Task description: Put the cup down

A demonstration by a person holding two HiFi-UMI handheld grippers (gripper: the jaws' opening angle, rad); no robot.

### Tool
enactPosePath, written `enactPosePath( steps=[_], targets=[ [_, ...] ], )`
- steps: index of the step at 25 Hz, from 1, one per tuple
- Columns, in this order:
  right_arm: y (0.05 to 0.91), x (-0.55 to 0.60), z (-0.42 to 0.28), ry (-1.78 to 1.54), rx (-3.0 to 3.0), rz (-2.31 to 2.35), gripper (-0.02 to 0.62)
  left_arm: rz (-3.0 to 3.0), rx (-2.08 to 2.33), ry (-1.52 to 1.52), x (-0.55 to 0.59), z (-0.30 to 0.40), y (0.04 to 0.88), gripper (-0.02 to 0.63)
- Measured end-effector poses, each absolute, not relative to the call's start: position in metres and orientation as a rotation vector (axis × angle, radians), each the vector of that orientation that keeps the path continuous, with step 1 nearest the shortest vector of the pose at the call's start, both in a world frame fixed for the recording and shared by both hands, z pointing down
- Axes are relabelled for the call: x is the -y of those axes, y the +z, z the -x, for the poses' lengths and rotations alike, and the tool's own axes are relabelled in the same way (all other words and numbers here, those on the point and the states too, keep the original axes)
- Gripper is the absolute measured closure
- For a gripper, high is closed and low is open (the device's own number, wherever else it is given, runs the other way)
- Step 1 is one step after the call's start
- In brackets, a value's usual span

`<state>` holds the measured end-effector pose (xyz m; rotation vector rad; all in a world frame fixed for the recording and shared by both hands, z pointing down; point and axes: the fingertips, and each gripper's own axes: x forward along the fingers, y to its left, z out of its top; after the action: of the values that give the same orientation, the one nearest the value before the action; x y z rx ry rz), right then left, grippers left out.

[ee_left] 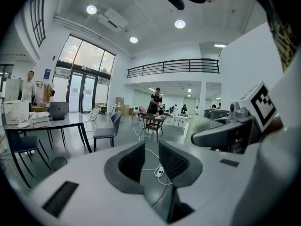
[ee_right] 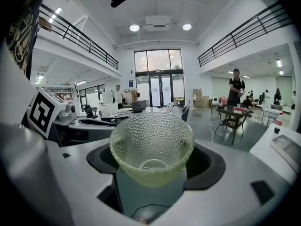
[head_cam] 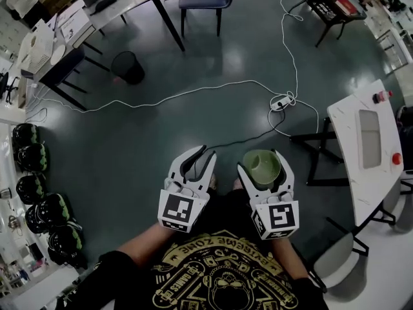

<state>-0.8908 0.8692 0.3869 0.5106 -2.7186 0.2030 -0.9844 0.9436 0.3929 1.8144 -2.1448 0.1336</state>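
We hold the cup [ee_right: 151, 145] clamped in our right gripper [head_cam: 263, 163], up in the air over the floor [head_cam: 148, 128], our left gripper [head_cam: 203, 152] slightly parted and empty, so setting it down is left to do.

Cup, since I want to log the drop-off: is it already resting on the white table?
No, the cup sits between the jaws of the right claw above the floor, well apart from the white table.
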Motion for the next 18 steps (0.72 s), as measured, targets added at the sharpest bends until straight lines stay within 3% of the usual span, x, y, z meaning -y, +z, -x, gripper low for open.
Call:
enactPosePath(
  steps=[13,18],
  targets=[
    [0.335,-0.815,0.806,0.19,2.695,-0.787,0.209,-2.042,1.976,0.114,-0.873,0.91,0.352,0.505],
    [0.317,-0.714,0.66,0.201,2.691,-0.887,0.209,-2.114,1.914,0.14,-0.767,0.767,0.335,0.505]
  ],
)
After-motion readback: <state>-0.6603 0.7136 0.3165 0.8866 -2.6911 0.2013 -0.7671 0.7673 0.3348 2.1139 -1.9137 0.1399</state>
